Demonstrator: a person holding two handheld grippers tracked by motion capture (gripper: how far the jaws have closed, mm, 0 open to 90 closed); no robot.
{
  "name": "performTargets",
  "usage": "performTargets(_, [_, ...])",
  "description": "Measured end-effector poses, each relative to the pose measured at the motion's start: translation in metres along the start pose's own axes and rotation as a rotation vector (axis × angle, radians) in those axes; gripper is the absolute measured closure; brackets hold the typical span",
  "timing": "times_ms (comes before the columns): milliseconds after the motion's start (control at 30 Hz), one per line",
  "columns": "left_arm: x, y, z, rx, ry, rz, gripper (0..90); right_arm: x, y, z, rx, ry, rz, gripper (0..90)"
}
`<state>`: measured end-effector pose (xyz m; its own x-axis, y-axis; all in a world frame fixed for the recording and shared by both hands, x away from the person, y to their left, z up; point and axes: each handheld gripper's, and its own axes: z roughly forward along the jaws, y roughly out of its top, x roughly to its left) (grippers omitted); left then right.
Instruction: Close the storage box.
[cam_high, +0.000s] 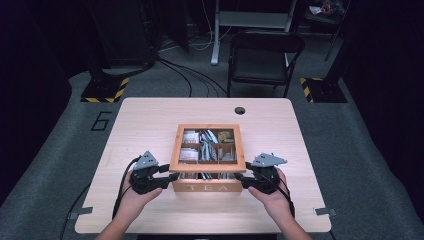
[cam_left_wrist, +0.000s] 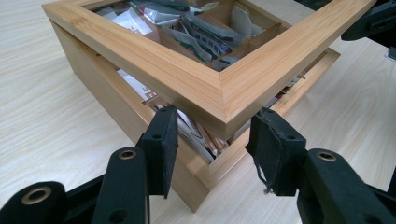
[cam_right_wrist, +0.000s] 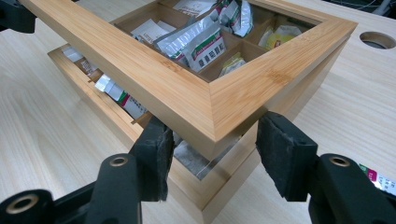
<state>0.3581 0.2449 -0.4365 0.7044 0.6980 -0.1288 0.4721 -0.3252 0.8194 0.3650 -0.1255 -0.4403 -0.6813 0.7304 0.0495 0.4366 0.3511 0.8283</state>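
A wooden tea box (cam_high: 207, 188) marked TEA stands at the front middle of the table. Its window-framed lid (cam_high: 207, 166) is tilted up at the front, leaving a gap over the base. Tea sachets (cam_high: 200, 145) fill the compartments. My left gripper (cam_high: 170, 175) straddles the lid's front left corner (cam_left_wrist: 187, 79), its pads against both faces of that corner above the base (cam_left_wrist: 107, 98). My right gripper (cam_high: 241, 177) grips the front right corner (cam_right_wrist: 187, 93) the same way, over the base (cam_right_wrist: 224, 186). Up close, the left gripper (cam_left_wrist: 212, 140) and right gripper (cam_right_wrist: 212, 140) each hold a corner between the jaws.
The light wooden table (cam_high: 150, 125) has a round cable hole (cam_high: 239, 110) at the back. A black folding chair (cam_high: 265, 55) stands behind the table. A loose sachet (cam_right_wrist: 378, 177) lies on the table by my right gripper. Cables trail off the front edge.
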Motion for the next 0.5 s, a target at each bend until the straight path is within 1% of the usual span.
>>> performTargets(100, [-0.0002,-0.0015,-0.0001,0.006,0.0,0.005,52.4,0.0005,-0.0027,0.0,-0.003,0.003,0.011,45.8])
performTargets(200, [-0.001,-0.0031,0.0006,-0.004,0.008,0.0,52.3,0.0005,-0.0041,0.0003,-0.004,0.005,-0.001,45.8])
performTargets(233, [-0.0009,-0.0033,-0.0002,0.003,0.002,0.001,52.3,0.0012,-0.0043,0.0002,-0.006,-0.001,0.002,45.7])
performTargets(300, [-0.0009,-0.0042,-0.0002,0.001,-0.003,-0.005,52.3,0.0022,-0.0047,-0.0007,-0.003,-0.006,0.003,45.5])
performTargets(367, [-0.0008,-0.0053,-0.0004,0.004,-0.006,-0.006,52.3,0.002,-0.0057,-0.0015,-0.004,-0.007,-0.013,45.5])
performTargets(467, [-0.0014,-0.0075,0.0008,0.01,-0.004,-0.004,52.4,0.0028,-0.0079,-0.0024,-0.001,-0.007,-0.002,45.5])
performTargets(500, [-0.0022,-0.0084,0.0017,0.003,0.002,-0.008,52.4,0.0031,-0.0087,-0.0024,0.002,-0.009,-0.005,45.5])
